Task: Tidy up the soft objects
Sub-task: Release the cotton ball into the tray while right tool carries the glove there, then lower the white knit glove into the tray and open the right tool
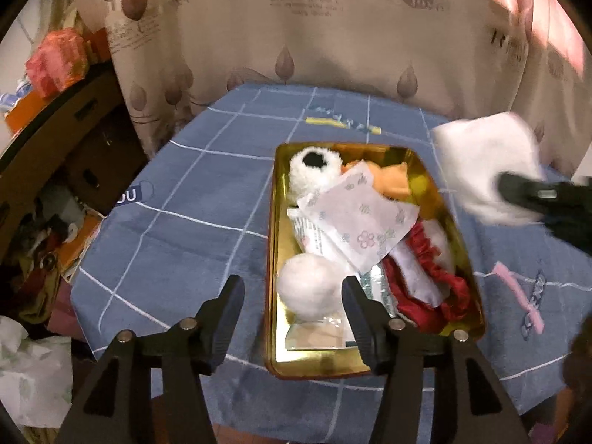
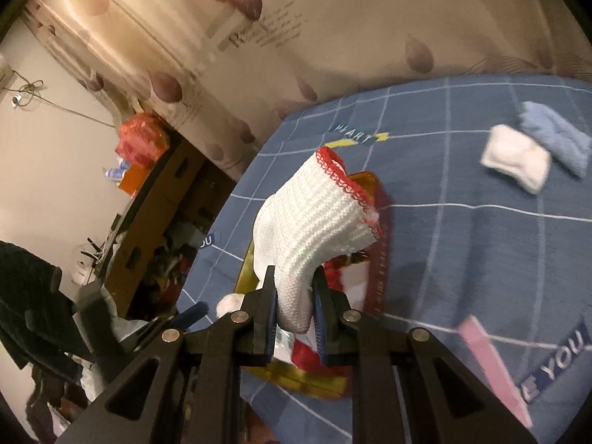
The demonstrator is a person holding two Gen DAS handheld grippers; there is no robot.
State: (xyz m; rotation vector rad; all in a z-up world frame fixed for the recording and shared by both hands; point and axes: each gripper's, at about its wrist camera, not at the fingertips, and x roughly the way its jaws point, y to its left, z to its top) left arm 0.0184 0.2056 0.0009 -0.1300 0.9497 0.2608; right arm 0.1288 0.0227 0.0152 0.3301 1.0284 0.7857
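Two grippers, left gripper [image 1: 292,296] open at tin rim [image 1: 272,259]

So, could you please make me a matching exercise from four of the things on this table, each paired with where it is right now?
Things:
1. pompom
2. white knit cloth
3. pink comb
4. blue towel

Places:
A. beside a folded white cloth on the bedspread
B. clamped in the right gripper
C. in the gold tin, near the open left gripper
D. alone on the bedspread, outside the tin

Pairs: 1-C, 2-B, 3-D, 4-A
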